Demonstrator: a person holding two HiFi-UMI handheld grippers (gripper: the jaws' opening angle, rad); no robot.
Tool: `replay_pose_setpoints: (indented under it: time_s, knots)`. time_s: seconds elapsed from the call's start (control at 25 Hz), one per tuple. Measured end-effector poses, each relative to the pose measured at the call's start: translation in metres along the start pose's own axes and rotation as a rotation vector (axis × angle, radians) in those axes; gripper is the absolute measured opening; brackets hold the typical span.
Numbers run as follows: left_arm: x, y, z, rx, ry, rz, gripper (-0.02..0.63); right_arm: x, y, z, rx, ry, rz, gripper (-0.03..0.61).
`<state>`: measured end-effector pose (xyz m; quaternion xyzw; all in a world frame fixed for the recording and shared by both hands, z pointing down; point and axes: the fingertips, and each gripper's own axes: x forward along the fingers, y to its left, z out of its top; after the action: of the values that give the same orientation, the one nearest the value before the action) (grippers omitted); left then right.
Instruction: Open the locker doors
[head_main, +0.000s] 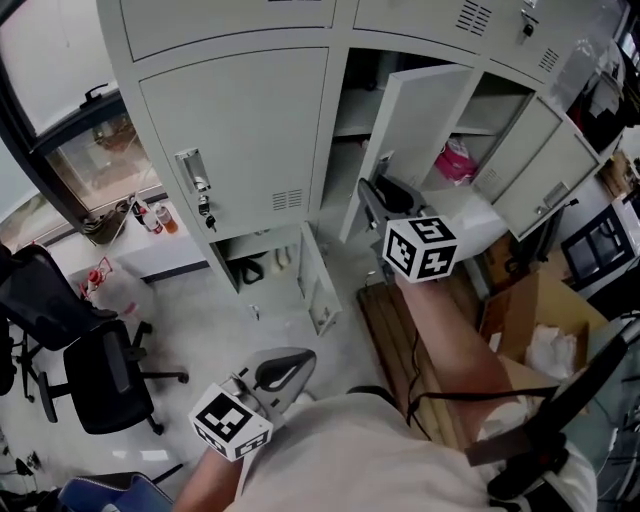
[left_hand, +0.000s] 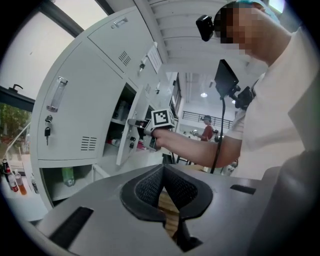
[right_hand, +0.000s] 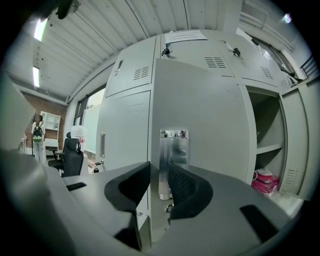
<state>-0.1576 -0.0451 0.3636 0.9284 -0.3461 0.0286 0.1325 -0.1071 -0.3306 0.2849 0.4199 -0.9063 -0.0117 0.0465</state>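
Clamping the right tongs (right_hand: 159, 182) on the edge of the swung-out middle locker door (head_main: 425, 110), right at its metal latch plate (right_hand: 172, 160). Holding the left tongs (left_hand: 162, 170) pressed together on nothing, low and well apart from the lockers. Showing a pink packet (head_main: 455, 160) lying under a shelf in the open compartment to the right. Showing a green bottle (left_hand: 67, 176) standing in the small open bottom compartment (head_main: 265, 265) on the left. Leaving the tall left door (head_main: 240, 130) closed, with keys (head_main: 207, 212) hanging at its lock.
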Motion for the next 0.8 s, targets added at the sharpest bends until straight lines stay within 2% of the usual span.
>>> replay_pose_setpoints:
  time_s: [0.4,0.8]
  knots:
    - [0.044,-0.027,-0.001,-0.007,0.038,-0.087,0.011,-0.046,-0.011,-0.006,0.016,-0.007,0.094,0.106]
    - [0.118,-0.057,0.008,-0.006,0.050,-0.155,0.011,-0.099,-0.037,-0.012,-0.002,-0.034,0.217,0.107]
